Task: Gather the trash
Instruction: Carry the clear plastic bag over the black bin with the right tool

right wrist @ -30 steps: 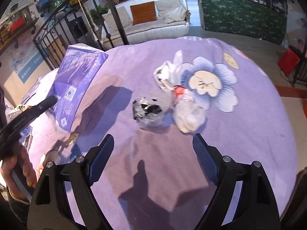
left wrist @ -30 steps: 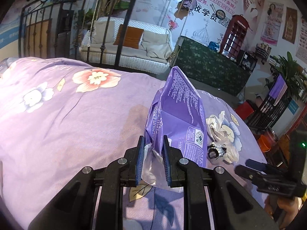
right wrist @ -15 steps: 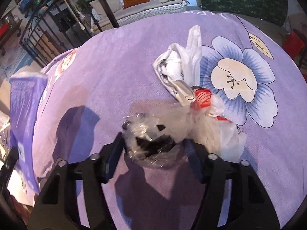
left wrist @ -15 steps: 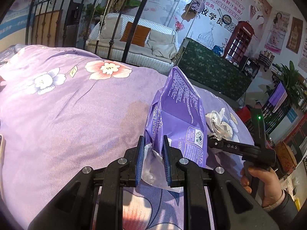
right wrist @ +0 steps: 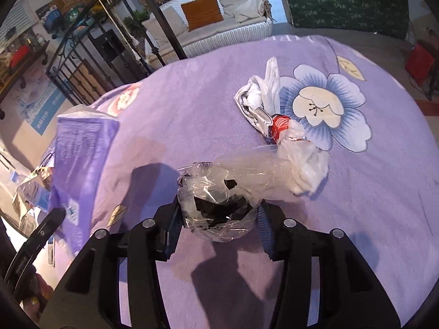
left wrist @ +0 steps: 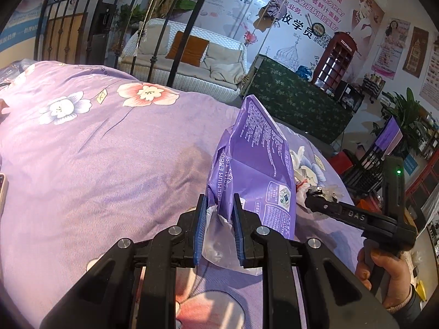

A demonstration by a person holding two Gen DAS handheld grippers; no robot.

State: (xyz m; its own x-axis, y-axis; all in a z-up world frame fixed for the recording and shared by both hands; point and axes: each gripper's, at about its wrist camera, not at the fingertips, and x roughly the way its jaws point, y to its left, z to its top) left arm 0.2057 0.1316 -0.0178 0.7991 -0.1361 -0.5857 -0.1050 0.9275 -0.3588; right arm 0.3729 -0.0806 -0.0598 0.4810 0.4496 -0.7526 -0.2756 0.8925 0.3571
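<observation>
My left gripper (left wrist: 218, 205) is shut on the torn lower edge of an empty purple tissue pack (left wrist: 255, 164), which stands upright above the purple flowered bedspread (left wrist: 96, 164). The same pack (right wrist: 79, 153) shows at the left of the right wrist view. The jaws of my right gripper (right wrist: 218, 213) are closing, and both pads press on a crumpled clear plastic wrapper (right wrist: 216, 200) with black bits inside. Just beyond it lie a white plastic bag (right wrist: 307, 164) and a crumpled white and red wrapper (right wrist: 260, 101).
A black iron bed frame (left wrist: 82, 27) stands behind the bed, with a white wicker sofa (left wrist: 192, 63) past it. A phone edge (left wrist: 2, 192) shows at the far left. The bed drops off to the right, towards a red box (right wrist: 418, 60) on the floor.
My right gripper moved forward over the clear wrapper and narrowed from wide open until its pads met it. The left gripper drifted slightly, still holding the purple pack.
</observation>
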